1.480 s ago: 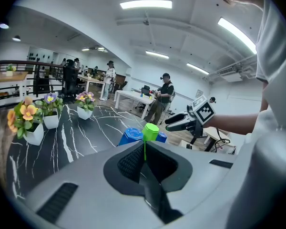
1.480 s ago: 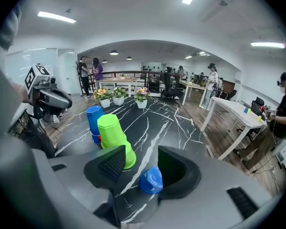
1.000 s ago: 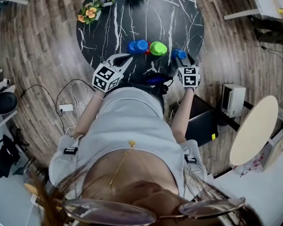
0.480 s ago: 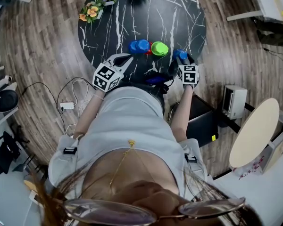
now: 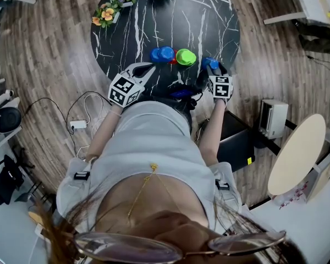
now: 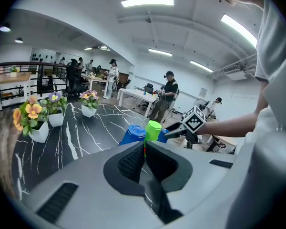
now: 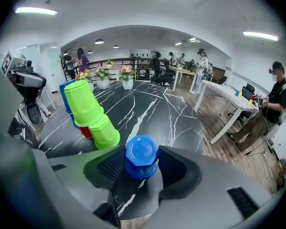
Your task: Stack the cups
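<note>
R gripper [image 7: 142,165]: ribbed pads have just been closing and now touch both sides of a blue cup [image 7: 141,152]. It's faceted plastic, closed end up, at the 5 o'clock edge of the table [image 5: 170,15], which is round, black w/ white marble veins. L gripper [image 6: 144,146]: jaws pressed together, empty. Glossy nested green cups [image 5: 185,56] sit at the blue cup's 9 o'clock, beside a blue stack [image 5: 161,54], w/ a red cup [image 7: 86,132] between them. Flower pots [image 5: 105,15] at the table's 11.

Far half & right side of worktop [image 5: 209,15] bare, easy pass. Flower pots [image 5: 106,14] crowd far-left rim. Cup cluster [image 5: 171,55] near front edge stands btwn left gripper [image 5: 149,67] & right gripper [image 5: 210,69], blocks sideways sweep. Right jaws, just closing, filled by blue cup [image 7: 141,156].
</note>
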The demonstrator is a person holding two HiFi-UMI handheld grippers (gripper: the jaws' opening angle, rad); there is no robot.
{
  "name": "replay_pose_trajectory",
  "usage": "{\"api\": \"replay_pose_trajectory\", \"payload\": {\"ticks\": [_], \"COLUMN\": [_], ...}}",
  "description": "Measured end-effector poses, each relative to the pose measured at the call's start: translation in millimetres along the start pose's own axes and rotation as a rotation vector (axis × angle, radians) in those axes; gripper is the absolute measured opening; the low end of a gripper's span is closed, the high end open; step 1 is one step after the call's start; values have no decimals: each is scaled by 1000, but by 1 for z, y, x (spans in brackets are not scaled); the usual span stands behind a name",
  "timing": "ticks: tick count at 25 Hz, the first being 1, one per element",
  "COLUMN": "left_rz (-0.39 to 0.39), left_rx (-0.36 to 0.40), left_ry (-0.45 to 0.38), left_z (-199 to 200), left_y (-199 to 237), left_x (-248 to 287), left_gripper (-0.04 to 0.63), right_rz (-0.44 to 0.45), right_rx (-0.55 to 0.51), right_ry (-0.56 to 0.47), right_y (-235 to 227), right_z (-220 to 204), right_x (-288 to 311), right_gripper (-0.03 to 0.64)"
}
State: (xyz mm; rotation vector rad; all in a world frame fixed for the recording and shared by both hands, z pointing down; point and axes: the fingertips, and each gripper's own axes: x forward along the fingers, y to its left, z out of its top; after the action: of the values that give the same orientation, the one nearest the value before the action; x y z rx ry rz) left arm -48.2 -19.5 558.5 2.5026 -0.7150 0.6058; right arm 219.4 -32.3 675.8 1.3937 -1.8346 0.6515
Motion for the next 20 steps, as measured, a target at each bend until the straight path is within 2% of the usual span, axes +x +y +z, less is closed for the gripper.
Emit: {"api": "replay_pose_trajectory", "payload": {"ticks": [20], "left_rz": [-20], "left_rx": [9], "left_ry": [-10], "left_z": [0], "left_y": [-2], "left_x": [1], "left_gripper": [34], "right_rz": [0], "right_rx": [-59], "right_ry": [-29], "right_y": [4], "right_z": [28], "right_x": [-23], "right_gripper": [221]}}
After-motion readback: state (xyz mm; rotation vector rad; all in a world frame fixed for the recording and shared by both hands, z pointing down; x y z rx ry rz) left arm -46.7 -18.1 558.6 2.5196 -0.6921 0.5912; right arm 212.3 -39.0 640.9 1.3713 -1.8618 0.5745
